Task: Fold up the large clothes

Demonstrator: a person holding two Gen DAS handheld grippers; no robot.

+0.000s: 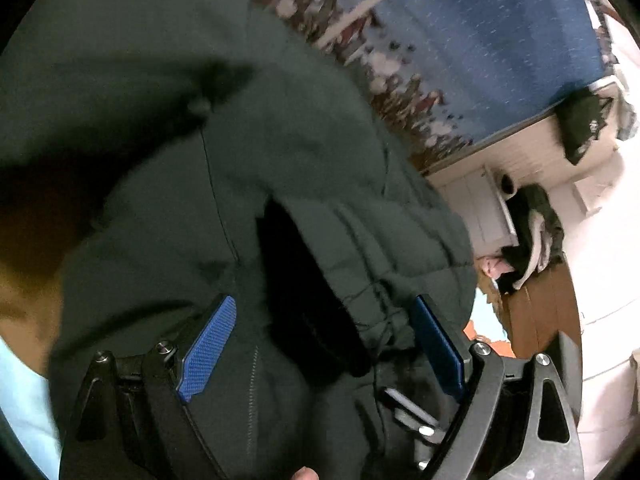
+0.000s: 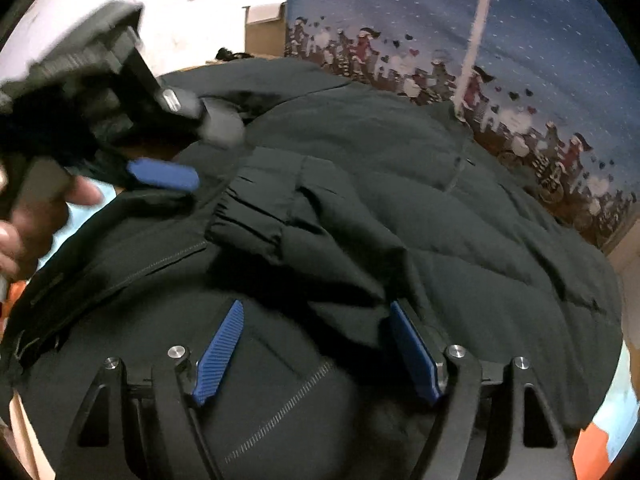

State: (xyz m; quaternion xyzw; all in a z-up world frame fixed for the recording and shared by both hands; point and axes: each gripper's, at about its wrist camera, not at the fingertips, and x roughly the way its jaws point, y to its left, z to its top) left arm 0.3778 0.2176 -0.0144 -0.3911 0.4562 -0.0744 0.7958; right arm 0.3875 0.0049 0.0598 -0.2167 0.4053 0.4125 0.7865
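Both grippers, left and right, fingers spread open, hovering over dark jacket with folded sleeve.

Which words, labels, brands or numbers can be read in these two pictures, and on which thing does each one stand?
No text can be read in either view.
Black jacket: no label or brand shows on the visible fabric.
Blue patterned cloth: only printed figures and hearts, no letters.
Dark bag hanging in the background: a small pale mark, too small and blurred to read.
Both grippers' blue fingers: only a ribbed texture, no marking.
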